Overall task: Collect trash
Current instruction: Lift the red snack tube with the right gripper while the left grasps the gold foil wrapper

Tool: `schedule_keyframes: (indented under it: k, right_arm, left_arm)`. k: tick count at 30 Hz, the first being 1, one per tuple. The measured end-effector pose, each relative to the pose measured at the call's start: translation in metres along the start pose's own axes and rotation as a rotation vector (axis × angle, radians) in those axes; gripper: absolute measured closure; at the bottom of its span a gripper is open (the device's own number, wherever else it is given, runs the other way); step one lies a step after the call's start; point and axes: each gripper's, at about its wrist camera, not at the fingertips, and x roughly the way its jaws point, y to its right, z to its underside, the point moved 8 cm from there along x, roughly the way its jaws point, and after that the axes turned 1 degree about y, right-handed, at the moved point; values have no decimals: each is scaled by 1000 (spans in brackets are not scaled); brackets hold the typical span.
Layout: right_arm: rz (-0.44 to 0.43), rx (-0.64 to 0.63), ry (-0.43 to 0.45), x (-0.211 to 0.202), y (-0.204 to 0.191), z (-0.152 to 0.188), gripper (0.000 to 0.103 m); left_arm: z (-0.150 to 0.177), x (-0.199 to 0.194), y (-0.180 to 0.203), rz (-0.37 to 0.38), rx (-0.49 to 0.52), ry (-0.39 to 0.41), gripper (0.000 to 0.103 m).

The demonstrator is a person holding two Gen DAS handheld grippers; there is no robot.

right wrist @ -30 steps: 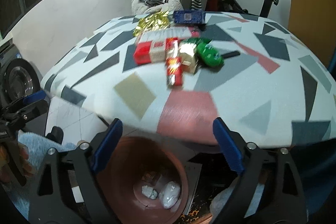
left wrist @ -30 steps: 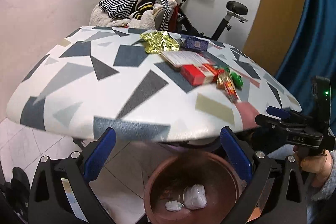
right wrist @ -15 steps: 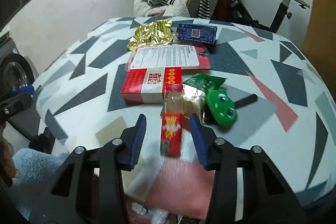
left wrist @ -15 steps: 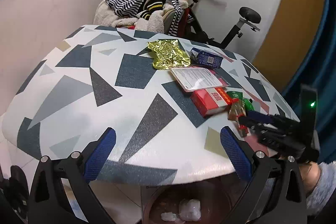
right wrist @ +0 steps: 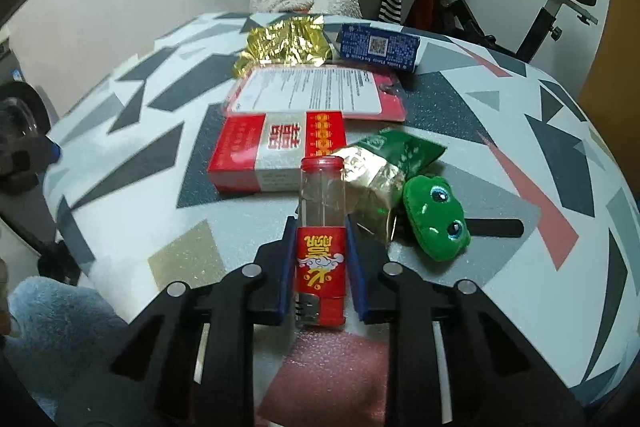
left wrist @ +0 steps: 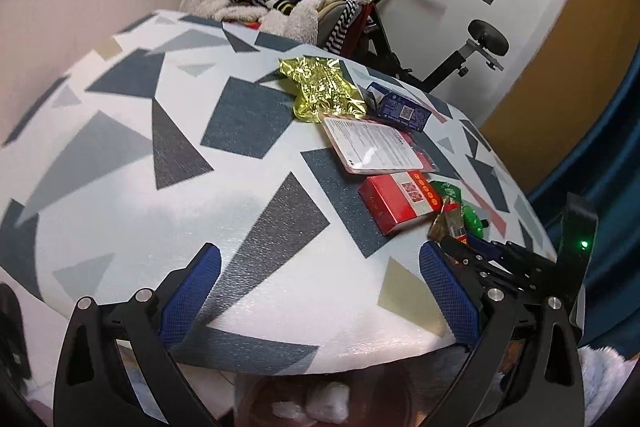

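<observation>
Between the right claw's pads sits the red lighter, clamped tight on the table. Left claw hangs spread, empty. Bin below holds some wads; boxes and wrappers ahead remain

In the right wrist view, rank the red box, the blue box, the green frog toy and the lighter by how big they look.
Largest to smallest, as they look:
1. red box
2. lighter, though it sits closest to the camera, in the right tongs, so it is likely flattered
3. blue box and green frog toy: too alike to rank
</observation>
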Motion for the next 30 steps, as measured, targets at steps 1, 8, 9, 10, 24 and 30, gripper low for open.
schedule_keyframes:
  k: [1, 8, 9, 10, 24, 30]
  right_arm:
    - [-7, 4, 10, -3, 1, -3, 77]
    - [-26, 41, 61, -10, 18, -27, 77]
    - [-23, 44, 65, -10, 21, -31, 77]
    - [-16, 51, 70, -8, 28, -35, 77]
    - [5, 135, 95, 2, 84, -64, 77]
    - [13, 152, 97, 0, 94, -65, 77]
  left_arm:
    - [-2, 3, -1, 8, -17, -8, 7]
    - [-34, 32, -10, 58, -121, -40, 19]
    - [-42, 38, -12, 65, -131, -42, 23]
    - [-52, 47, -13, 73, -143, -44, 29]
    - [-155, 188, -41, 93, -318, -102, 59]
    - [-160, 209, -45, 83, -339, -133, 88]
